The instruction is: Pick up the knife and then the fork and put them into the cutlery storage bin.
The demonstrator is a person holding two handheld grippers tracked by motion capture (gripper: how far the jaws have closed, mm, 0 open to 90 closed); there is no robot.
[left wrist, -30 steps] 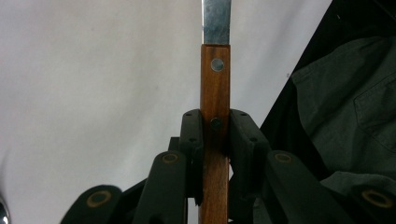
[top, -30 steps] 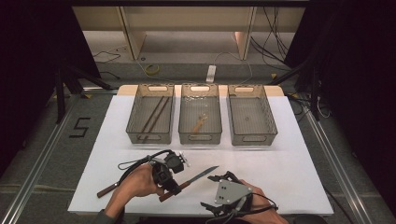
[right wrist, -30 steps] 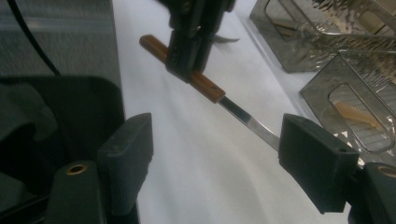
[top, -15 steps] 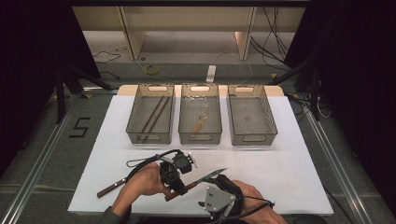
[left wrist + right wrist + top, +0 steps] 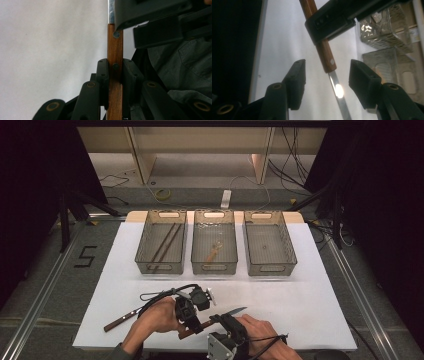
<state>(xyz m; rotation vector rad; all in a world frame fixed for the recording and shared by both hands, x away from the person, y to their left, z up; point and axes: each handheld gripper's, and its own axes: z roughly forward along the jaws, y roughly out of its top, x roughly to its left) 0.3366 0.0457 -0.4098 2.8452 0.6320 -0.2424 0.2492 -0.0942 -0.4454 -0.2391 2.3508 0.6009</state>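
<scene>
A knife with a wooden handle (image 5: 115,47) and a steel blade (image 5: 234,311) is held just above the white tabletop near the front edge. My left gripper (image 5: 192,319) is shut on the handle (image 5: 325,53); its pads (image 5: 103,72) press both sides of the wood. My right gripper (image 5: 220,322) comes in from the right. Its jaws have just been closing and stand either side of the knife where handle meets blade (image 5: 338,91). Gaps remain on both sides, so my right gripper (image 5: 327,72) is open. The left gripper's jaw crosses the top of the right gripper view.
Three wire baskets stand in a row at the back: the left one (image 5: 145,242) holds brown sticks, the middle one (image 5: 196,245) a small wooden utensil, the right one (image 5: 287,245) a tiny item. A second wood-handled utensil (image 5: 120,321) lies at the front left.
My right gripper has moved left to the knife and its jaws have narrowed around it. The left hand has kept the knife nearly still.
</scene>
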